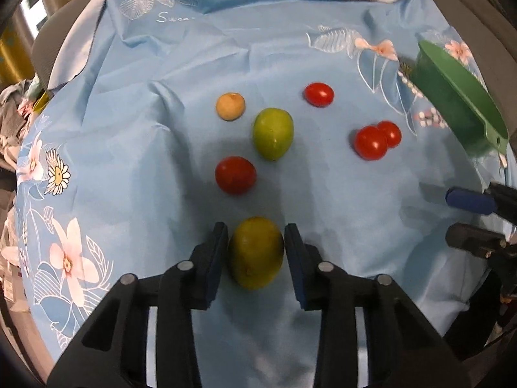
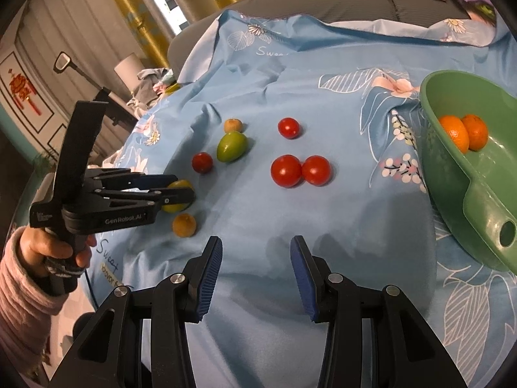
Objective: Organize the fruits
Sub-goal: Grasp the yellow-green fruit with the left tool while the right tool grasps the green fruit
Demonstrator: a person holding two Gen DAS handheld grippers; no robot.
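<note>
— Fruits first: where does the one you are after lie?

— Low in the middle of my left wrist view. A yellow-green fruit [image 1: 256, 252] lies on the blue flowered cloth [image 1: 145, 161], and my left claw [image 1: 256, 247] has it between its pads, one pad against each side. From the right wrist view that same claw [image 2: 181, 194] comes in from the left of the frame, with my hand [image 2: 56, 245] and a pink sleeve [image 2: 19, 294] at the lower left.

— Squeezing it, then?

— The pads touch it on both sides, so yes, I have hold of it, and it is resting on the cloth.

— And the other claw?

— My right claw [image 2: 257, 271] hangs with its jaws apart over bare cloth at the bottom of its own view, nothing between them.

— What lies further out?

— In the left wrist view, just above the held fruit, a red tomato [image 1: 236, 174]; above that and to the right a green fruit [image 1: 273, 137], with a small tan fruit [image 1: 230, 106] just beside it at its upper left. Another tomato [image 1: 319, 94] sits alone toward the upper right, and a pair of tomatoes [image 1: 376, 140] touch each other at the right. The right wrist view also shows a small brownish fruit [image 2: 184, 224] near my left claw.

— The bowl?

— A green bowl [image 2: 458, 174] at the right edge, tilted, with two oranges [image 2: 465, 132] touching inside.
</note>
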